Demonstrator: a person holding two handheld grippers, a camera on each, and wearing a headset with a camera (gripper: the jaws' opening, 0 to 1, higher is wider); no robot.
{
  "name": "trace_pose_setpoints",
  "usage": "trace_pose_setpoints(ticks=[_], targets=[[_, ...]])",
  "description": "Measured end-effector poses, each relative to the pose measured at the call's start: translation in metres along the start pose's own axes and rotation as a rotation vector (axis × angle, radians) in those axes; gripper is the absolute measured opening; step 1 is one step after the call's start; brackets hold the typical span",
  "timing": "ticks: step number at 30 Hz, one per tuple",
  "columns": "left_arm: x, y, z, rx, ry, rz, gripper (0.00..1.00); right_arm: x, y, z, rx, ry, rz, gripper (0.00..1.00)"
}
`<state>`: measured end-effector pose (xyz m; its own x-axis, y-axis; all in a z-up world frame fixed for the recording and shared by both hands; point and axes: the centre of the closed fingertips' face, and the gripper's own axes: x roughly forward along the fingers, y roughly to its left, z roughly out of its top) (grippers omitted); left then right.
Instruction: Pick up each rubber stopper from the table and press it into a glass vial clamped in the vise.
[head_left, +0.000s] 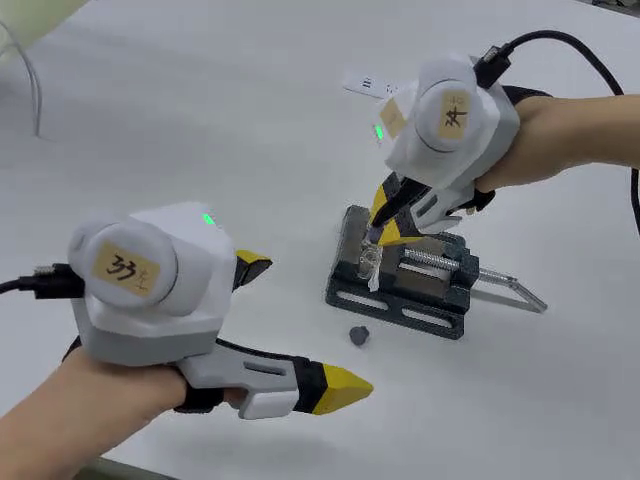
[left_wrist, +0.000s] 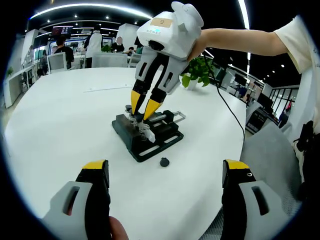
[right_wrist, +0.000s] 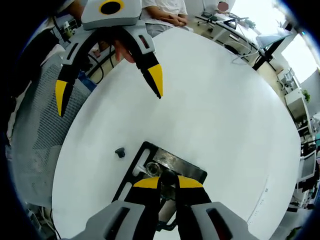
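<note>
One spare stopper (head_left: 359, 335) beside vise (head_left: 412, 303); vial (head_left: 370, 262) upright; right gripper (head_left: 386, 228) seemingly pinches stopper (right_wrist: 168, 176) atop; left gripper (head_left: 308, 325) agape.

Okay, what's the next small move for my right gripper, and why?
Probably ease the right gripper straight down a touch. It appears to pinch a dark stopper just over the glass vial clamped in the vise, so a short press should seat it. The open left gripper could then fetch the loose stopper beside the vise.
</note>
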<state>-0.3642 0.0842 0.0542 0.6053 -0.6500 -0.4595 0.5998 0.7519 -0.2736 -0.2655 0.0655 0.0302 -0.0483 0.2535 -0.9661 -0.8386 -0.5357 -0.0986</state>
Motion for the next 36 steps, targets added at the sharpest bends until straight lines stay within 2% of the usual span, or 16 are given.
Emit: trace_pose_setpoints(ticks=[16,23,26,29,32,34,35,36], targets=[[0.001,0.000,-0.003,-0.001,0.001,-0.005,0.93,0.001,-0.001,0.001,-0.042,0.017,-0.005,0.07],[0.001,-0.001,-0.002,0.000,-0.001,-0.008,0.93,0.001,0.001,0.001,-0.049,0.016,0.000,0.11],[0.000,0.001,-0.003,0.000,-0.002,-0.007,0.93,-0.002,-0.003,0.002,-0.054,0.008,-0.027,0.19],[0.000,0.002,-0.003,0.001,-0.004,-0.006,0.92,-0.012,-0.009,0.007,-0.015,-0.037,-0.034,0.17],[-0.001,0.002,-0.001,-0.008,-0.012,-0.004,0.92,-0.017,-0.004,0.009,0.051,-0.064,0.010,0.14],[-0.001,0.003,0.000,-0.006,-0.013,-0.002,0.92,-0.019,0.004,0.009,0.082,-0.066,0.067,0.12],[-0.001,0.004,0.001,-0.008,-0.019,-0.001,0.92,-0.020,0.004,0.009,0.094,-0.064,0.075,0.12],[-0.002,0.004,0.002,-0.010,-0.022,0.000,0.92,-0.021,0.002,0.009,0.088,-0.062,0.059,0.09]])
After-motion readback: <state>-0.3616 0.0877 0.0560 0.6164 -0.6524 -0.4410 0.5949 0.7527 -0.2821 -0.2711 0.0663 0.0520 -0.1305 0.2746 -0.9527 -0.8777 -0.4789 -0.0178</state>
